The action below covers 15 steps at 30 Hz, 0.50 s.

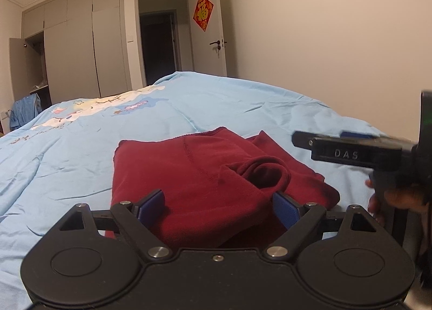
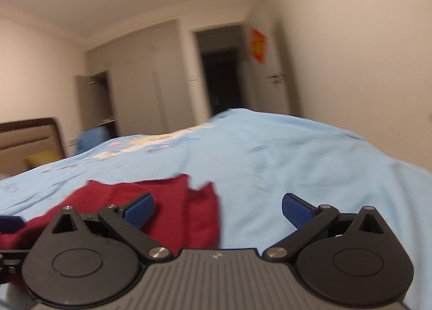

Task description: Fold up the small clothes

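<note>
A dark red garment (image 1: 189, 175) lies partly folded on the light blue bedcover (image 1: 81, 153), with a cuff or sleeve opening (image 1: 267, 172) rolled on top. My left gripper (image 1: 218, 206) is open, low over the garment's near edge, and red cloth bulges between its blue pads (image 1: 151, 203). From the right, my right gripper (image 1: 302, 140) pokes in side-on just past the garment, held by a hand (image 1: 399, 196). In the right wrist view, blurred, the right gripper (image 2: 218, 210) is open and holds nothing, with its left pad over the garment (image 2: 175, 202) and its right pad over bare bedcover (image 2: 297, 161).
The bed runs away toward a grey wardrobe (image 1: 81, 48) with one door open and a dark doorway (image 1: 159, 45). A white door with a red decoration (image 1: 203, 12) stands beside it. A plain wall (image 1: 324, 40) borders the bed on the right. A headboard (image 2: 29, 137) shows at far left.
</note>
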Each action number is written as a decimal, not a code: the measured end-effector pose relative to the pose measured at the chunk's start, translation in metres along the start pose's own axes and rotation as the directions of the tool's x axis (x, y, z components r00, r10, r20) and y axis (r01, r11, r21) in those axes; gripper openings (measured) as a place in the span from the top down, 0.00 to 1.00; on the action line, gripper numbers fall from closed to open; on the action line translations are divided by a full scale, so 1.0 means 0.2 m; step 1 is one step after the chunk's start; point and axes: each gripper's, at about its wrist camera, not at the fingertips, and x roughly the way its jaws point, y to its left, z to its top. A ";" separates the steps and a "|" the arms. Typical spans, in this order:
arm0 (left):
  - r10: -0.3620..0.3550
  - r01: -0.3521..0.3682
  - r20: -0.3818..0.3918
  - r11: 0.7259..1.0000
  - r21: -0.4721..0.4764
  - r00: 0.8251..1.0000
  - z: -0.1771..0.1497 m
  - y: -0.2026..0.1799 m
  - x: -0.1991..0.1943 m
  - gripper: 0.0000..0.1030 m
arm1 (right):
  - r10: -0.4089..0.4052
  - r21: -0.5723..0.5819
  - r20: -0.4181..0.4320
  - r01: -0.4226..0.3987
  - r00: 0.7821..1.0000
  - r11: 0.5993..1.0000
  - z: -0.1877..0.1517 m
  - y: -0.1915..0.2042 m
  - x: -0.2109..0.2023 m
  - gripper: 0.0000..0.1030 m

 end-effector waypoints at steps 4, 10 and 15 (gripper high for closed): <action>0.005 -0.005 0.007 0.999 0.035 1.000 -0.02 0.00 -0.02 0.23 | 0.231 0.006 -0.110 -0.232 0.967 0.973 0.10 0.03 0.10 0.00; -0.003 -0.002 0.035 0.991 0.136 0.999 -0.04 -0.07 -0.05 0.48 | 0.393 0.112 -0.270 -0.377 0.879 0.919 0.19 0.08 0.32 0.13; 0.002 -0.006 0.025 0.987 0.163 1.000 -0.05 -0.11 -0.04 0.62 | 0.348 0.143 -0.376 -0.317 0.859 0.938 0.16 0.13 0.47 0.34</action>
